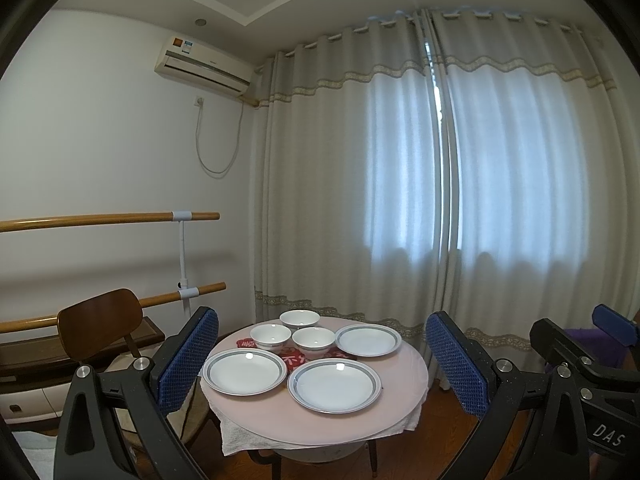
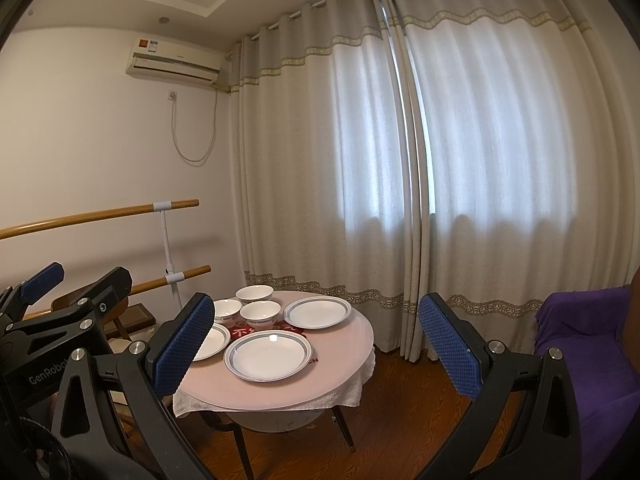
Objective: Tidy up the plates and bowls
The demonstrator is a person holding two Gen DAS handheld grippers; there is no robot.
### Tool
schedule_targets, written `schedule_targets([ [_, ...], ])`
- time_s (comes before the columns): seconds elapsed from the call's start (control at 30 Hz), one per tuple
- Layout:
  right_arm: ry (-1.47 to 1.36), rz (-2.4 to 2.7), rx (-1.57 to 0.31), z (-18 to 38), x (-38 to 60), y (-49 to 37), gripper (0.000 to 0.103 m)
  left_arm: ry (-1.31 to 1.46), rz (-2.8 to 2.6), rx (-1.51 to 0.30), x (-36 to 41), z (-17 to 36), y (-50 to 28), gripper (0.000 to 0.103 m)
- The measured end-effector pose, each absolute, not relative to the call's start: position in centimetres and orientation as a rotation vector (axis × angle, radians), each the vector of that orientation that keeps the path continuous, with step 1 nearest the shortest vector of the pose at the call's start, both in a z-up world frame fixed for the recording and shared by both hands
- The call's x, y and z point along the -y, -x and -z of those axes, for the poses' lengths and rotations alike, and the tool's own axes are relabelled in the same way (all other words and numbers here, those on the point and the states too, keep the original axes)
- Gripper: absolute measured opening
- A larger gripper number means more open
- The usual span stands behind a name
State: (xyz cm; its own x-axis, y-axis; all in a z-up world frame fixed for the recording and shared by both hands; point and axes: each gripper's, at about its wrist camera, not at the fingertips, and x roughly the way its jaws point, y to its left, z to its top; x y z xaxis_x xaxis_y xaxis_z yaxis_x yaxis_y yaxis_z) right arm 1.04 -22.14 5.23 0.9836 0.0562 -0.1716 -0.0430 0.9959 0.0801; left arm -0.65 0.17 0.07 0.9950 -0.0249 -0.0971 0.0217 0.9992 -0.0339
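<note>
Hovering, both fingers (image 1: 188,354) spread wide, seemingly empty.

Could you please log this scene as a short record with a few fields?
surface: round table with a pale cover
plates: three, laid flat and apart, near left, near middle, far right
bowls: three, upright in a cluster behind the plates
left tool: open, holding nothing, short of the table
right tool: open, holding nothing
stacking: none yet
</note>
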Motion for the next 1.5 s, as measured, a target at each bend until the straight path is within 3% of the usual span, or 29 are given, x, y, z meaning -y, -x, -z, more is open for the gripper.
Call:
schedule_targets([
  [0.93,-0.088,-0.049,-0.203,-4.4,22.0,-1.4,0.103,0.036,0.027,-0.123,-0.2,0.3,-0.1,0.102],
  [1.5,-0.095,-0.072,-0.325,-0.4,21.7,-8.4,0.103,0.045,0.017,-0.227,0.1,2.7,-7.5,0.102],
])
